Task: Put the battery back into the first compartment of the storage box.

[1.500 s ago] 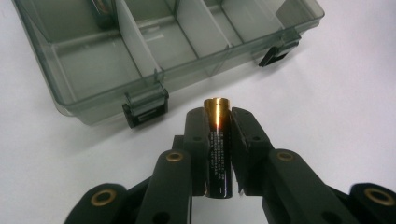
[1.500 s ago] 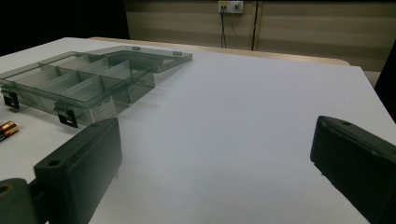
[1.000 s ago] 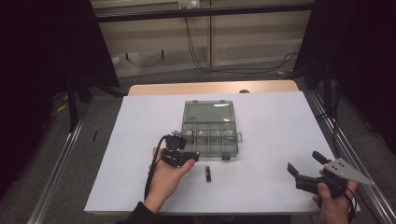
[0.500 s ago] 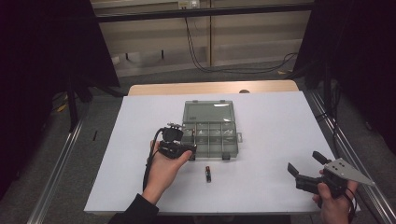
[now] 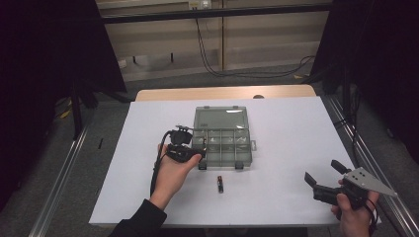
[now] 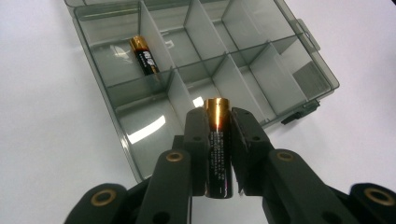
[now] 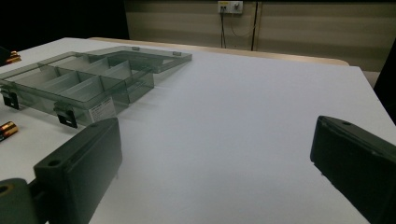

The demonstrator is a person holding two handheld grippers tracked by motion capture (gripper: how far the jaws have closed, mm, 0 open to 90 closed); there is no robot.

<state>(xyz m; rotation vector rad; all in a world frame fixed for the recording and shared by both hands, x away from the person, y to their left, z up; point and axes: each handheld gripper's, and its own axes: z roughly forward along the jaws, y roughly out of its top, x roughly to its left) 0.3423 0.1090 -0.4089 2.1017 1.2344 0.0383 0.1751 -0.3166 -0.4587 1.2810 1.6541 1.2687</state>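
Gold-capped battery [image 6: 218, 144], pinched lengthwise in the left gripper [image 6: 218, 140] above the open organiser box [image 6: 116, 126], could slip or catch a divider if released askew, while the right gripper [image 7: 215, 154] waits with jaws spread wide.

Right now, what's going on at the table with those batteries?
The left gripper is clamped on a battery and holds it over the near edge of the open compartment box. One battery already lies in a far compartment. Another battery lies on the white table in front of the box. The right gripper rests open at the table's near right, holding nothing.
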